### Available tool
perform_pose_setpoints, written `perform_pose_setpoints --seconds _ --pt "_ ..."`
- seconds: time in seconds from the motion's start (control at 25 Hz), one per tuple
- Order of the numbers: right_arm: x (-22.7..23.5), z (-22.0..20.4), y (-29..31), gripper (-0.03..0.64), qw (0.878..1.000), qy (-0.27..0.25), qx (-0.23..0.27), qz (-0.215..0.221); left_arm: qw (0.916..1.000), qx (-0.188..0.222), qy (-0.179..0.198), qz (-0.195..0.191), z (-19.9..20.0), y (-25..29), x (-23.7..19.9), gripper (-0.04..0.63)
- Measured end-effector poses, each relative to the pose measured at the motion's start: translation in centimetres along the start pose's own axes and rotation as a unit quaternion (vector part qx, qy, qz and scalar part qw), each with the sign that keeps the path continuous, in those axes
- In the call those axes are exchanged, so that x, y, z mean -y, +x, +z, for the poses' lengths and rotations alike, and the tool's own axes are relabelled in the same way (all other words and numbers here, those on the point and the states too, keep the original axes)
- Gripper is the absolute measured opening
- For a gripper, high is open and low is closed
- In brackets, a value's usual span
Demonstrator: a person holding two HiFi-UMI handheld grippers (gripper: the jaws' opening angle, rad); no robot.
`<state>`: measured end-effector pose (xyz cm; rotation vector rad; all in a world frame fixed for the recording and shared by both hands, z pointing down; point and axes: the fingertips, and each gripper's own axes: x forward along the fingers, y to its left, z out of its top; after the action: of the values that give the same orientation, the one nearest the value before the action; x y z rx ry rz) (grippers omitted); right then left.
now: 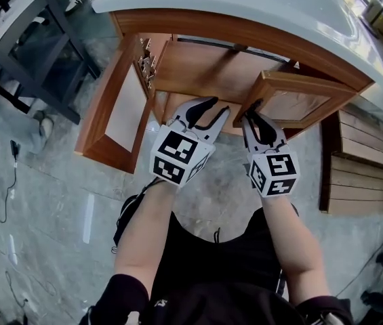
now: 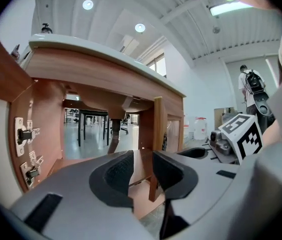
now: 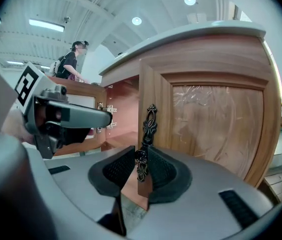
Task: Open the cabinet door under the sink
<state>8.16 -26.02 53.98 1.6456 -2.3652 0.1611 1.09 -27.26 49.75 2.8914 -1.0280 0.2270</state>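
The sink cabinet point(image 1: 205, 29) has its left door point(image 1: 125, 107) wide open. Its right door point(image 3: 215, 124) is only ajar, with the right claw point(image 3: 141, 168) clamped on the ornate handle point(image 3: 149, 121). The left claw point(image 2: 142, 171) gapes empty.

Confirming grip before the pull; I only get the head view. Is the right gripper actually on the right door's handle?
Observer: Yes, the right gripper is closed on the dark ornate handle.
Operator: Left gripper holding anything?
Observer: No, the left gripper is open, with nothing between its jaws.
Operator: Cabinet backed?
Observer: Seemingly not. The left gripper view looks through the cabinet to table legs beyond.
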Motion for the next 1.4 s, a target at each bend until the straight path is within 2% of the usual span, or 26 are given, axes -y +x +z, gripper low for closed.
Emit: perform_pose_setpoints --seconds 0.24,0.4,0.64,0.92,1.4 --pt "-0.6 -0.4 -2.1 0.094 1.0 -0.005 -0.005 0.029 0.9972 0.009 0.03 -0.068 2.0 1.4 3.9 0.156" --pt "-0.8 -0.6 -3.1 0.094 0.999 -0.007 -0.002 0.044 0.9949 0.008 0.044 -0.091 2.6 2.4 5.6 0.178" --pt "-1.0 -1.1 -4.7 0.095 0.998 -0.003 -0.002 0.058 0.9921 0.004 0.053 -0.114 3.2 2.9 7.6 0.175" --pt "-1.1 -1.4 -5.9 0.097 0.998 0.005 0.0 0.066 0.9884 -0.003 0.071 -0.134 3.6 2.6 9.3 0.124" --pt "-1.2 -1.5 -7.9 0.109 0.996 0.034 -0.004 0.08 0.9862 -0.007 0.069 -0.15 3.8 1.5 11.1 0.103"
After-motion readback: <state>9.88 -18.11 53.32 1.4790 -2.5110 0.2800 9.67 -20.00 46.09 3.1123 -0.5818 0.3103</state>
